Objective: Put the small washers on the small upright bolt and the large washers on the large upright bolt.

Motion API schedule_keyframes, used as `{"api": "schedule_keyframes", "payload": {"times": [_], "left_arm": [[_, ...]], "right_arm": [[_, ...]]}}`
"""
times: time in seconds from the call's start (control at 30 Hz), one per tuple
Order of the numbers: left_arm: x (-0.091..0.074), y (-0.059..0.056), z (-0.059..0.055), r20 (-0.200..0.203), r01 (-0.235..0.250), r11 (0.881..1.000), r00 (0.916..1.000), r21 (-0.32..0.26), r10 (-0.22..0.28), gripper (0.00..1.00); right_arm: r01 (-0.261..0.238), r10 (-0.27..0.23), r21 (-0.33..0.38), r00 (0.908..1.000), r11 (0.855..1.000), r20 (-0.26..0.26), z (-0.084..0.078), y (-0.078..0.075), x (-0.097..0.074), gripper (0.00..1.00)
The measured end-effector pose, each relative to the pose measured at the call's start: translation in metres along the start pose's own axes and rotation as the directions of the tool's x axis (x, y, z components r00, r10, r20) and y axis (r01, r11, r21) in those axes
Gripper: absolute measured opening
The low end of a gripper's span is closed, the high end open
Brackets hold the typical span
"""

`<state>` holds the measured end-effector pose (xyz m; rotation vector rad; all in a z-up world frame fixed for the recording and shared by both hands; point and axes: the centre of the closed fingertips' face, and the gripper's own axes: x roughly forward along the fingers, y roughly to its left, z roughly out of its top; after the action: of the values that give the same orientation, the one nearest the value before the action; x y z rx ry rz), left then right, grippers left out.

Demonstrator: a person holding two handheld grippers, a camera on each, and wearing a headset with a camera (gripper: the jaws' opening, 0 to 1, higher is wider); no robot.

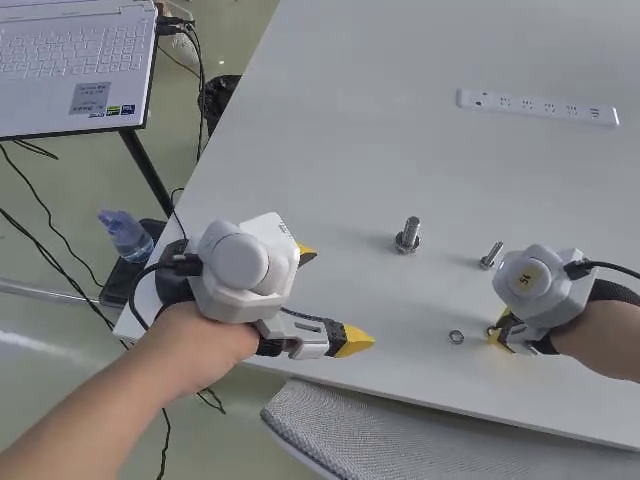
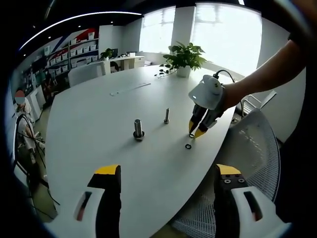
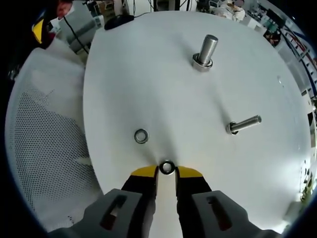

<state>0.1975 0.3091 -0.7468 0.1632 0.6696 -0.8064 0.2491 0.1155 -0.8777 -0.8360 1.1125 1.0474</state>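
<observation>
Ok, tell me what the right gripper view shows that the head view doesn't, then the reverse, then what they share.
Right gripper view adds: a second washer pinched between the tips of the right gripper tongs. Head view adds: the laptop, power strip and water bottle. Shared: the white table, large bolt, small bolt, a loose washer and the mesh chair.
</observation>
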Motion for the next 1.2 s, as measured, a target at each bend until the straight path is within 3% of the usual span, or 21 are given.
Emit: {"api": "schedule_keyframes", "payload": {"times": [1.2], "left_arm": [[0.0009, 0.0002, 0.0025, -0.003, -0.012, 1.000, 0.9999, -0.005, 0.012, 0.75]], "right_arm": [[-0.029, 0.029, 0.031, 0.9996, 0.999, 0.004, 0.0018, 0.0000, -0.0052, 0.13]]}}
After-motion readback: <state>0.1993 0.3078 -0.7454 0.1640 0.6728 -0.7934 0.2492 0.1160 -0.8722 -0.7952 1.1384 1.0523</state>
